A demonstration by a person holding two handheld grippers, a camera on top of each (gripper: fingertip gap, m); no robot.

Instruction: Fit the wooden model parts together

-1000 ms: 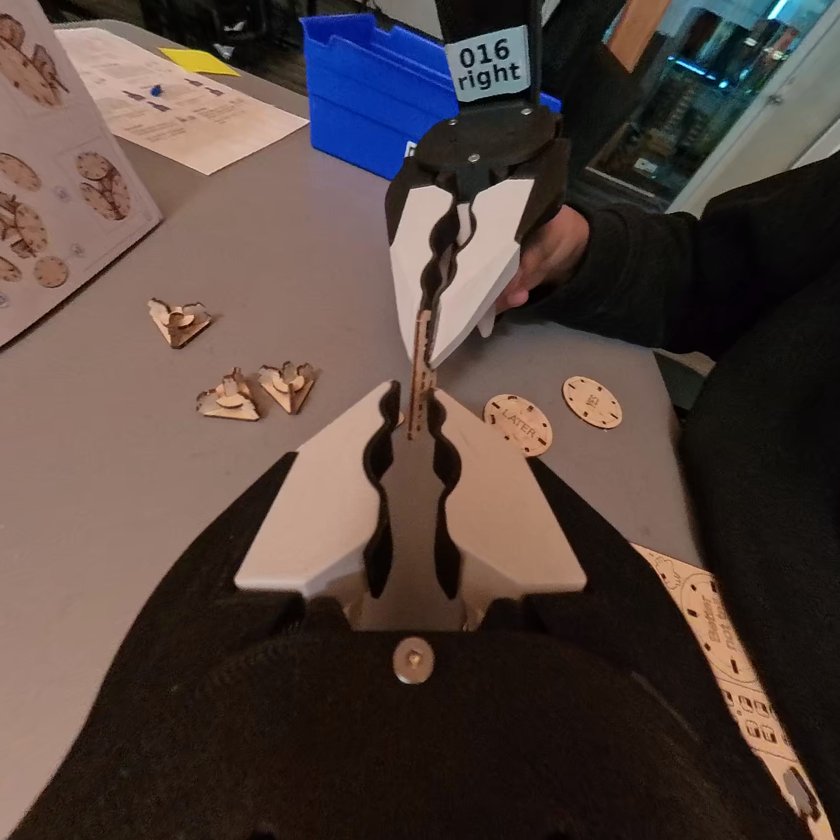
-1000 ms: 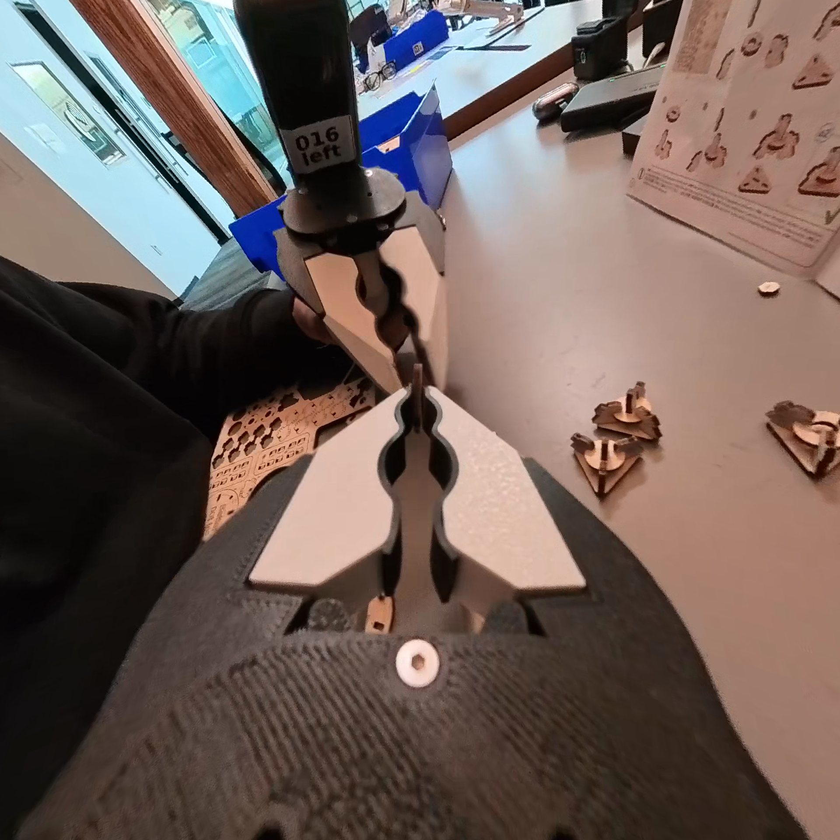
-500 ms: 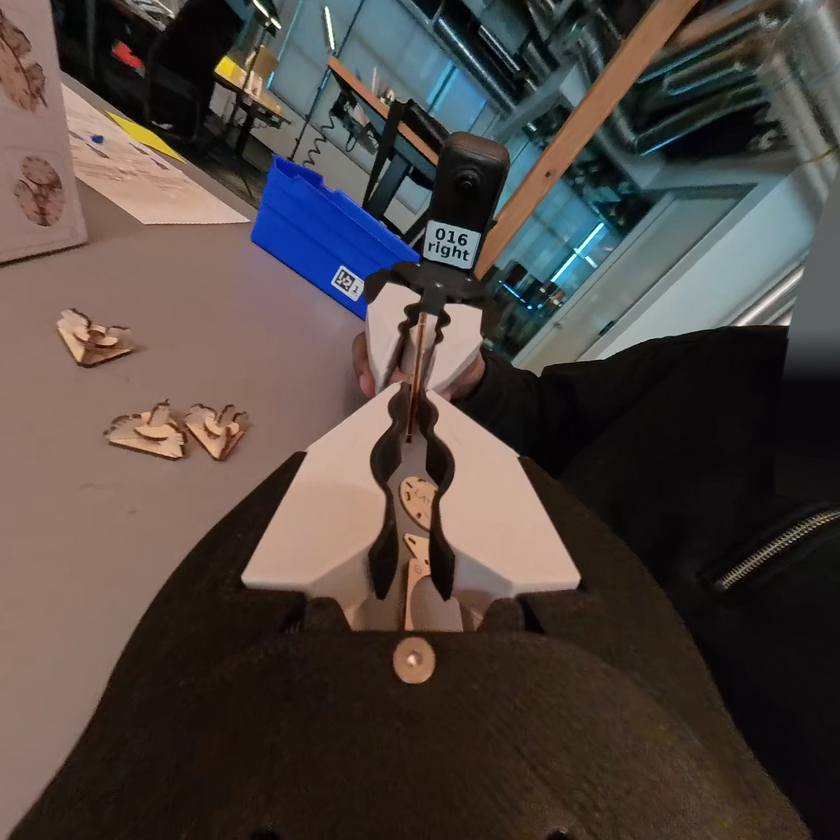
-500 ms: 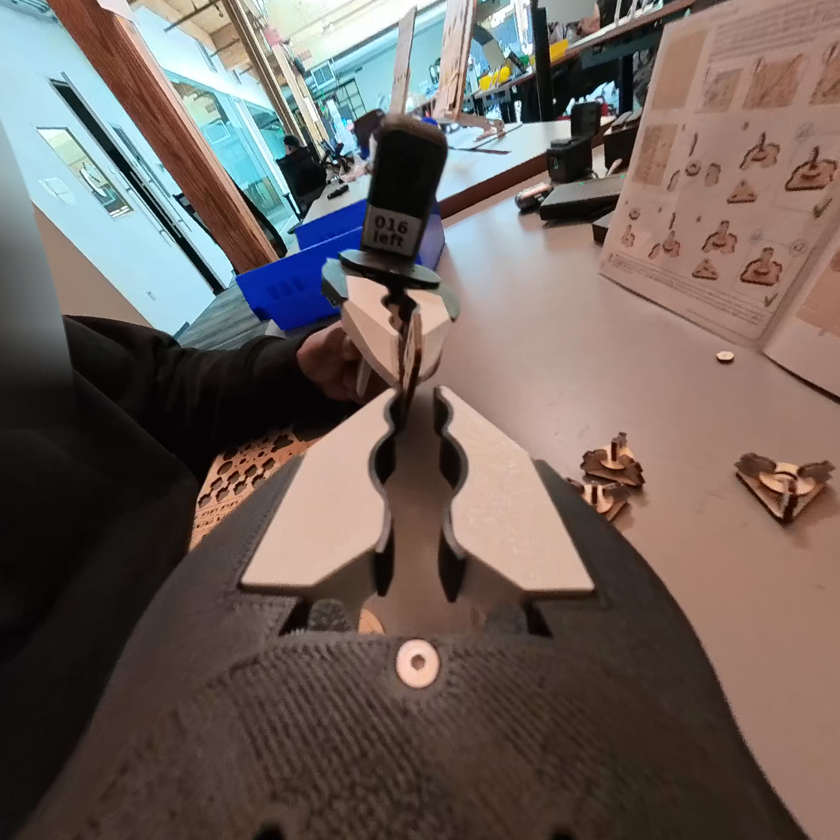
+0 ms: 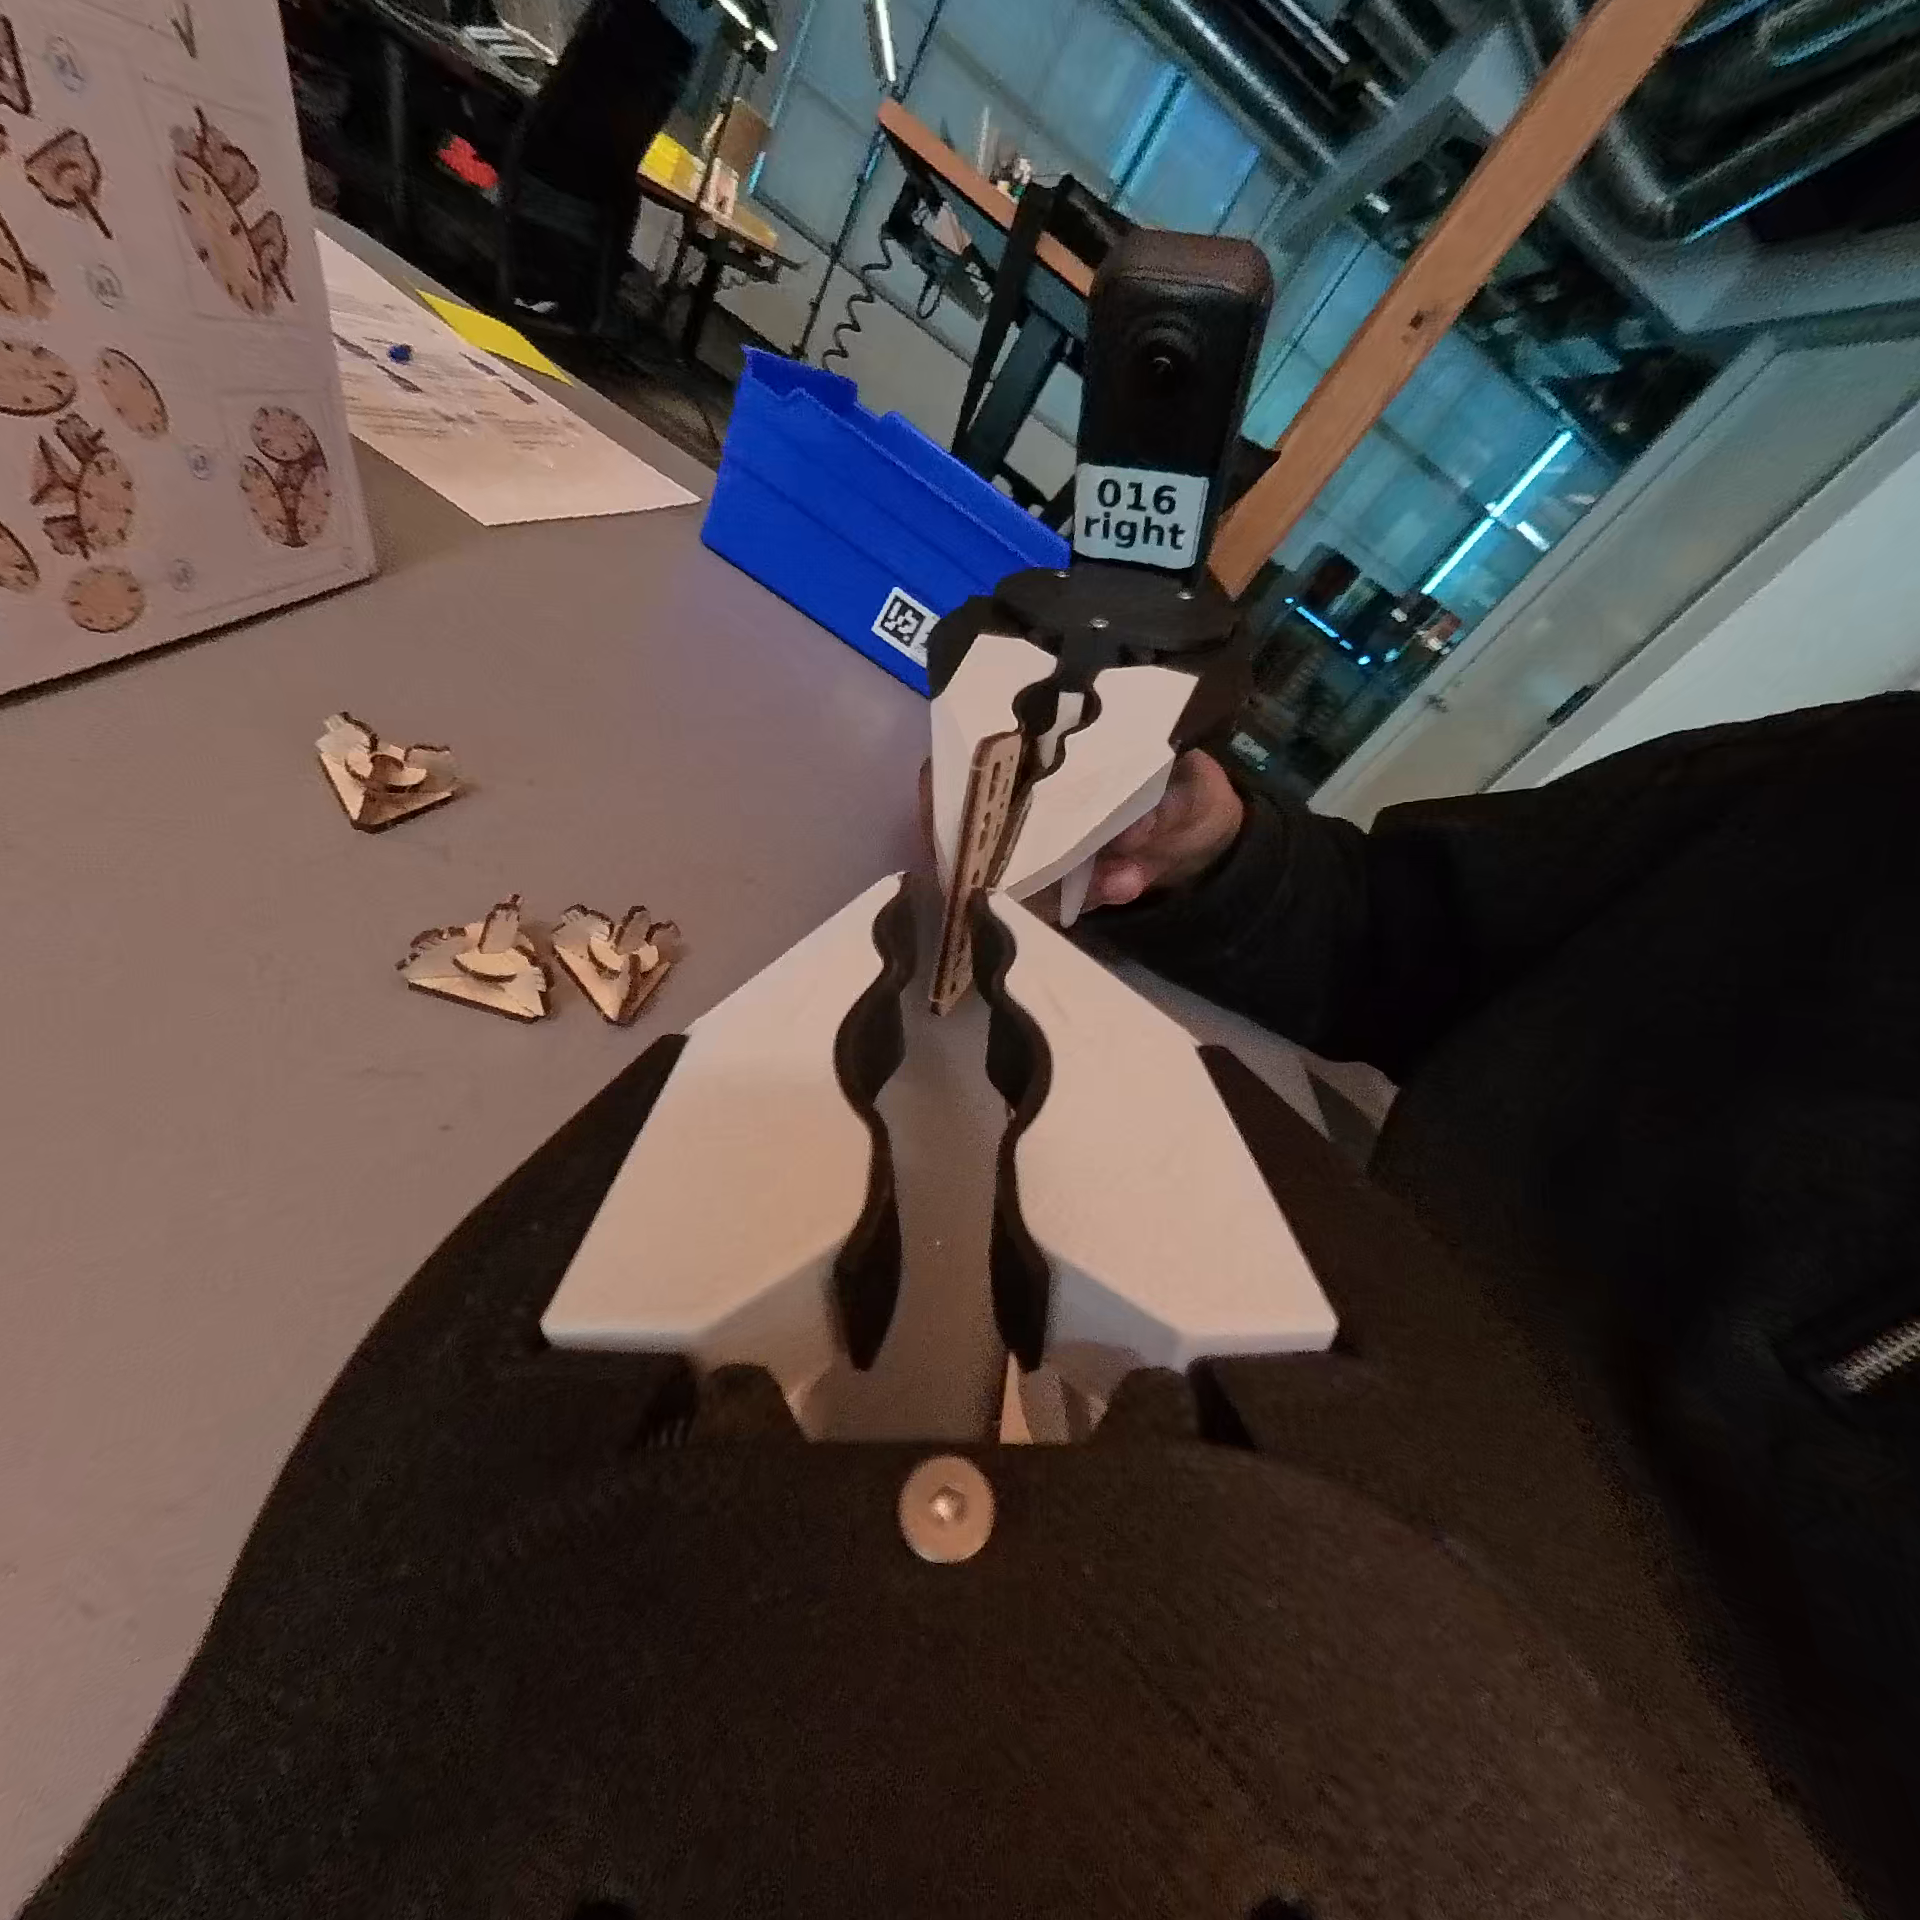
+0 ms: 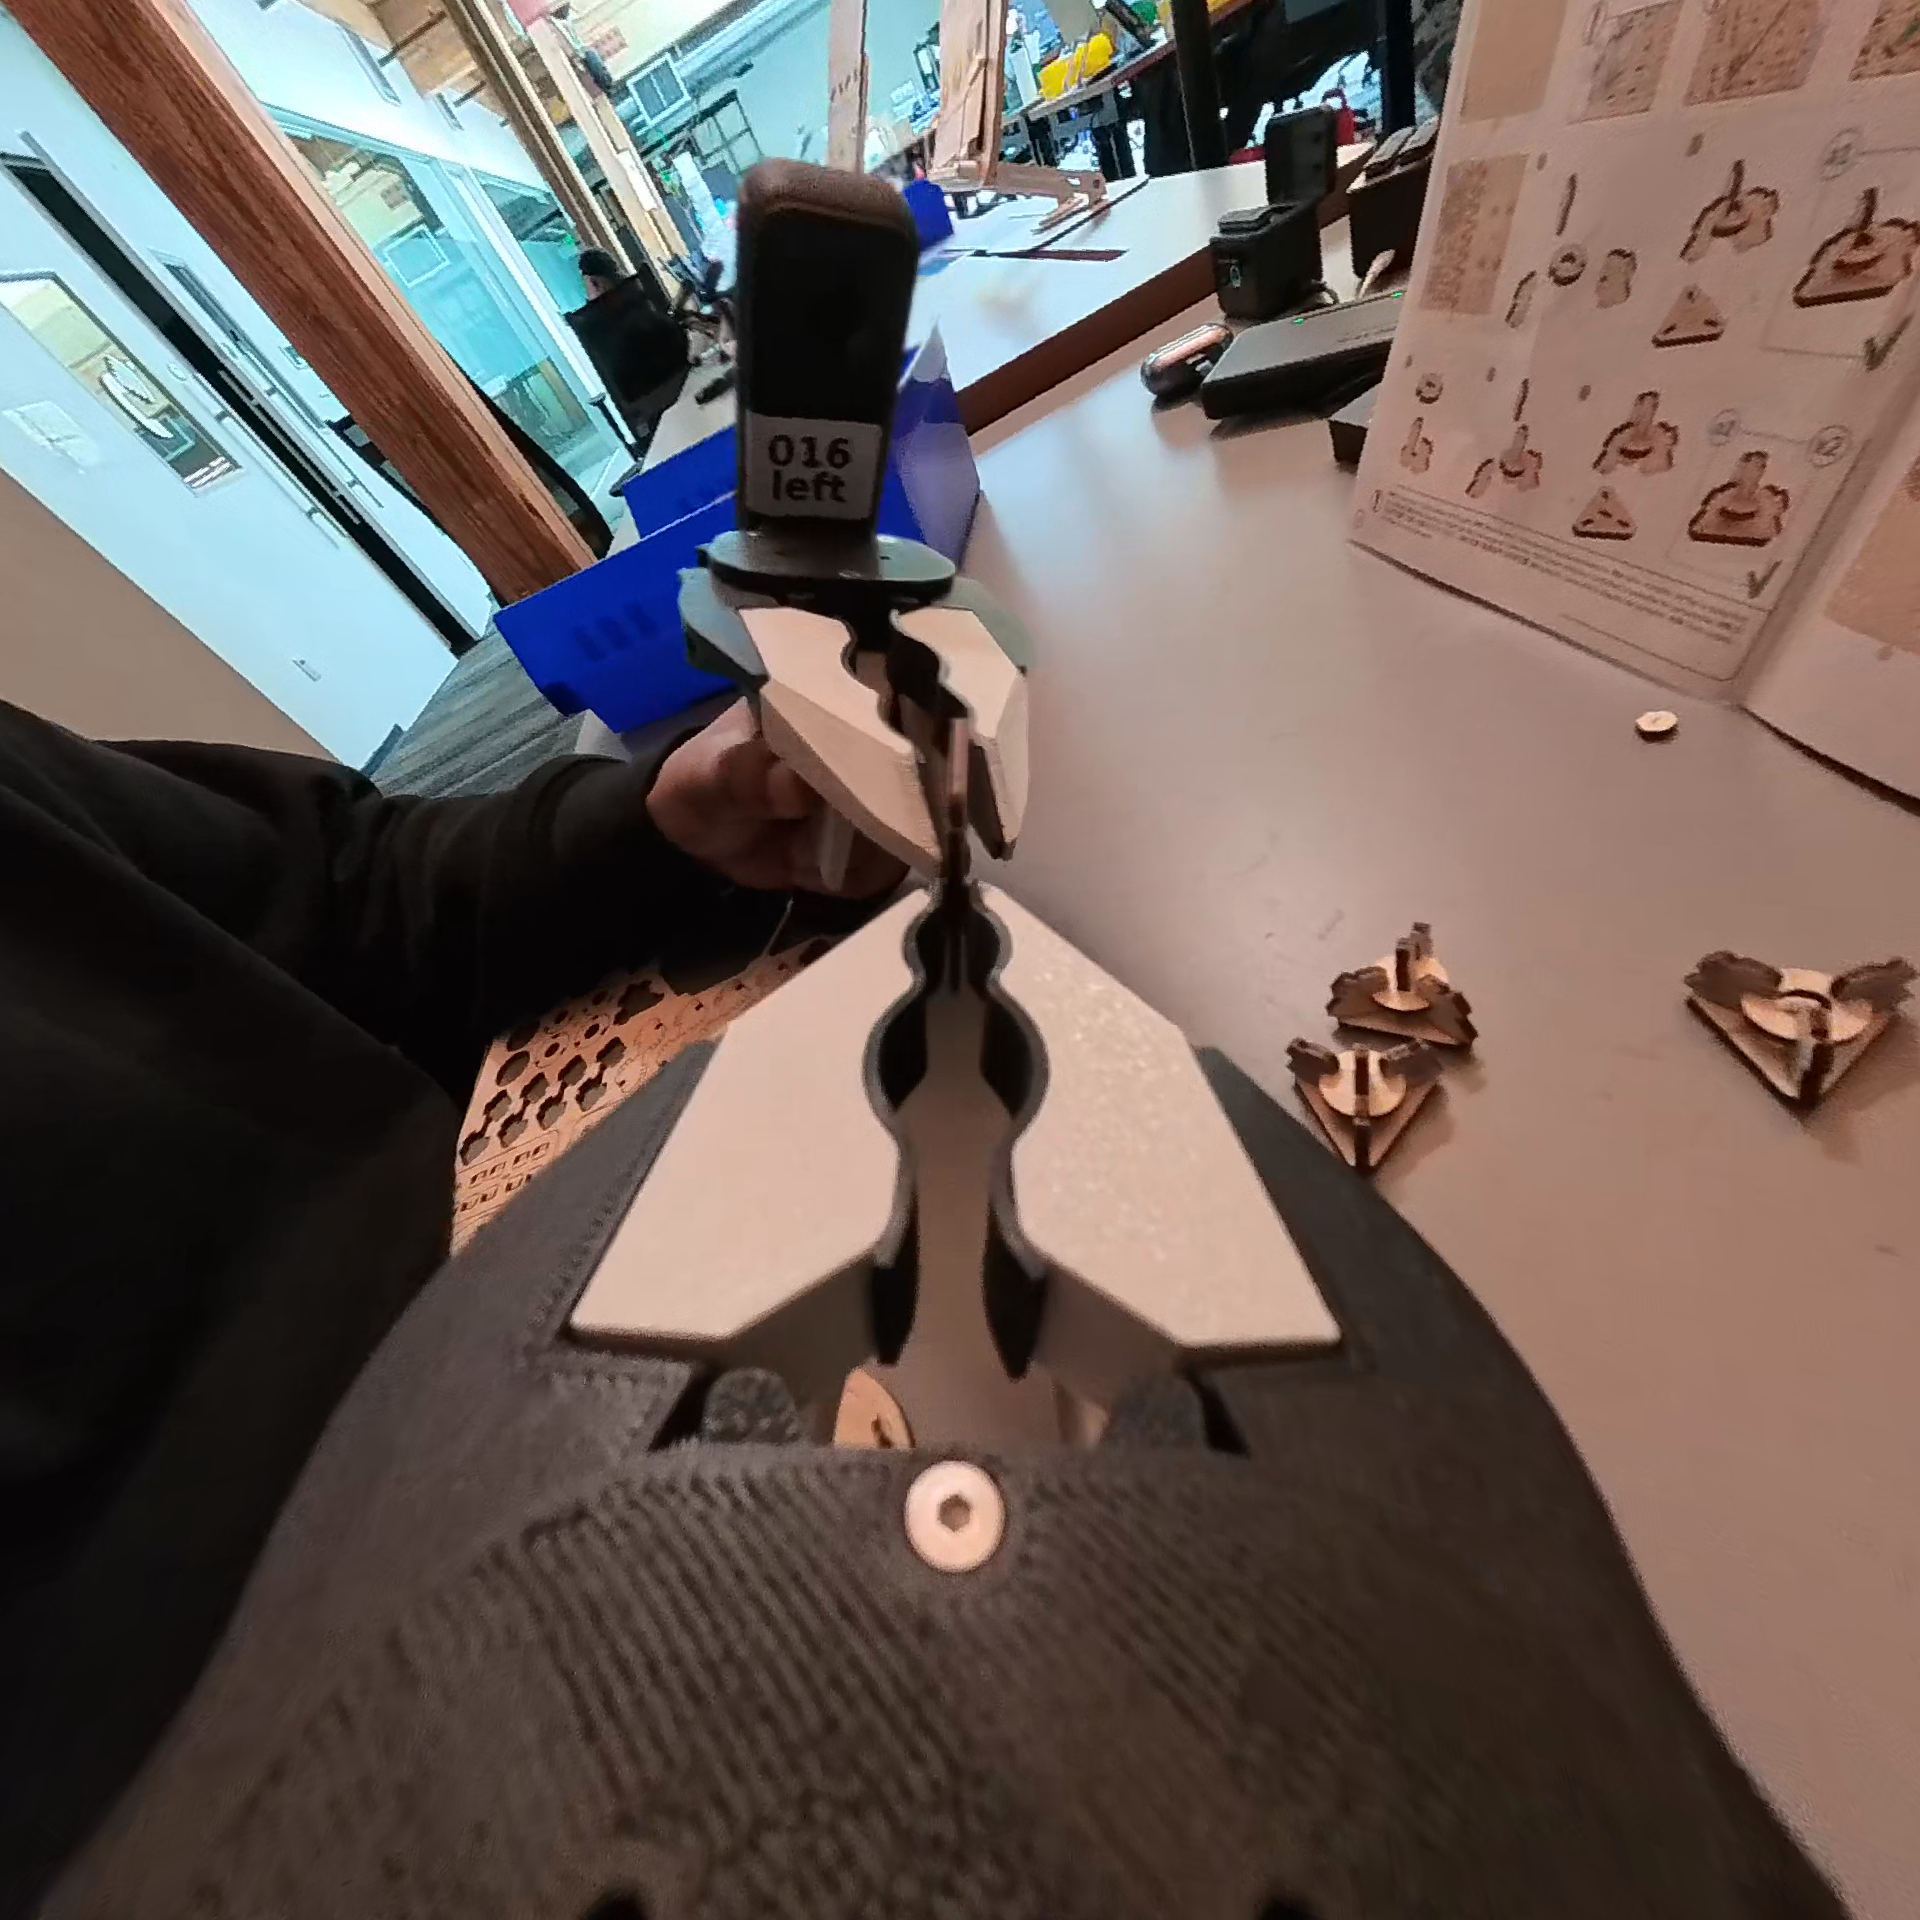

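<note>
A thin round wooden part (image 5: 982, 831) is seen edge-on, held upright above the grey table (image 5: 208, 1143). My right gripper (image 6: 948, 909) is shut on it; in the left wrist view the right gripper (image 5: 982, 883) clamps its upper half. My left gripper (image 5: 951, 894) is open a little. The part's lower end stands between its tips with a gap at the left pad (image 5: 894, 935). In the right wrist view the part (image 6: 948, 966) is a dark strip running from my pads into the left gripper (image 6: 961, 852).
Three small triangular wooden sub-assemblies lie on the table (image 5: 384, 774) (image 5: 478, 961) (image 5: 618, 961). A blue bin (image 5: 852, 520) stands behind. An instruction booklet (image 6: 1662, 312) stands at the far side. A punched wooden sheet (image 6: 582, 1070) lies by the person's sleeve. Both grippers' tips are close together, under 4 cm apart.
Half a second ago the left gripper was shut on the part and the right was open. Now the right has shut on it again and the left has opened slightly.
</note>
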